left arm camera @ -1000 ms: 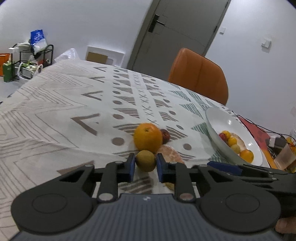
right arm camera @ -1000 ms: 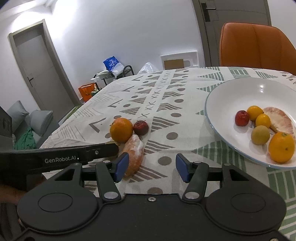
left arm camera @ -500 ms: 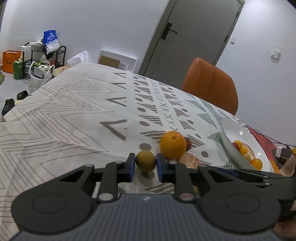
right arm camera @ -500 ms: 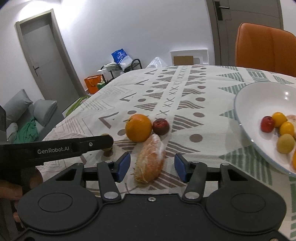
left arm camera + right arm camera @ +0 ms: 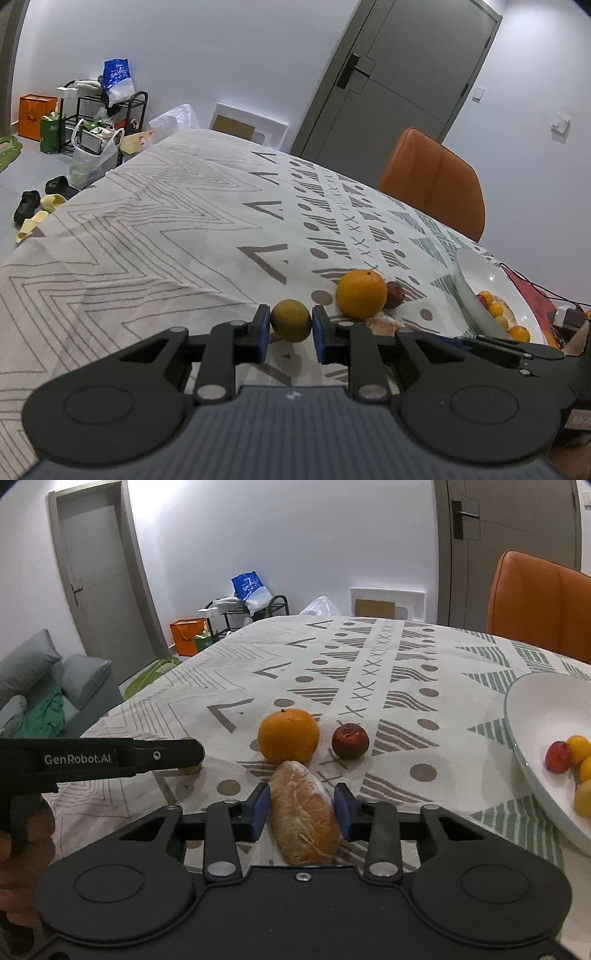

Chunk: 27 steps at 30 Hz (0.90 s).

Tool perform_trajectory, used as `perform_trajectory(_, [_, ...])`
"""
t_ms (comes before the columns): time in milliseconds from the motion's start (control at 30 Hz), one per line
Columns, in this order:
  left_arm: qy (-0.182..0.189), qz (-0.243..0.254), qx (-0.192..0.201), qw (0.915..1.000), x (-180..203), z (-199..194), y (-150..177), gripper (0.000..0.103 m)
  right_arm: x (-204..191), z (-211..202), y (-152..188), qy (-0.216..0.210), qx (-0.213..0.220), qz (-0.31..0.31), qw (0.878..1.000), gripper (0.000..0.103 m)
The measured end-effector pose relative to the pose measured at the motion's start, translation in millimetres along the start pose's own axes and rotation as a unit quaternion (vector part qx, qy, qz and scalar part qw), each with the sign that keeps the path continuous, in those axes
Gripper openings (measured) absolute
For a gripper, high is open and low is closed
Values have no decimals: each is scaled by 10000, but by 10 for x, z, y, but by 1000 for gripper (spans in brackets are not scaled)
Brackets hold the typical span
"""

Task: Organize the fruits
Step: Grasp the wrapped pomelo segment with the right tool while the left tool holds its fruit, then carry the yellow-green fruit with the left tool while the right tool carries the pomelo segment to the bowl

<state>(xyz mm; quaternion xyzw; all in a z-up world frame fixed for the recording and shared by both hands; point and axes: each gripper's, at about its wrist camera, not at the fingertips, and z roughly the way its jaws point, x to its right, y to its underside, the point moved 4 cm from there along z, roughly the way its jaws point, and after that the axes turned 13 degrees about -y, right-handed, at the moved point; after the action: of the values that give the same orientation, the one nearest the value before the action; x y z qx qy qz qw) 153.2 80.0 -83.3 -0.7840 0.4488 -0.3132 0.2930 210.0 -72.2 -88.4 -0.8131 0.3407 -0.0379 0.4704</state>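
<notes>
Currently a small yellow-green fruit [image 5: 291,319] is clamped between the blue pads of the left gripper [image 5: 288,334], whose jaws are drawn in tight on it, both pads touching its sides. Whether the fruit is lifted clear of the patterned table [image 5: 155,229] cannot be told. At about two o'clock from it a large orange [image 5: 361,294] is seen on the cloth, with a dark red fruit [image 5: 395,294] just beside the orange at three o'clock.

From the right wrist view, a peeled citrus segment in clear wrap [image 5: 304,812] is seen lying lengthwise between the pads of the right gripper [image 5: 302,812]. Its jaws have just been closing around the segment: the left pad is touching the wrap, while at the right pad a sliver of gap is suggested, so a firm grip cannot be confirmed. The orange [image 5: 288,735] sits at twelve o'clock from the segment, almost touching its far tip, and the dark red fruit [image 5: 350,740] is at one o'clock, apart from both.

A white bowl [image 5: 524,716] is placed at three o'clock on the table, holding a red fruit [image 5: 557,757] and several small yellow ones [image 5: 578,744]. The left gripper's arm [image 5: 110,757] is seen at nine o'clock, gripped by a hand [image 5: 22,834]. An orange chair [image 5: 535,602] stands behind the table at one o'clock.
</notes>
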Motion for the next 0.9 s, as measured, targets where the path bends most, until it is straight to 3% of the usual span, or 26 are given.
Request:
perform_trajectory(333, [102,94,46,9999,103,-35,-22,23,71,-167,-13,-40,140,226,9996,21])
perform_trajectory(900, [256,300,139,9991,357,-113,-65,23,158,-492,-89,116,596,299,9977,20])
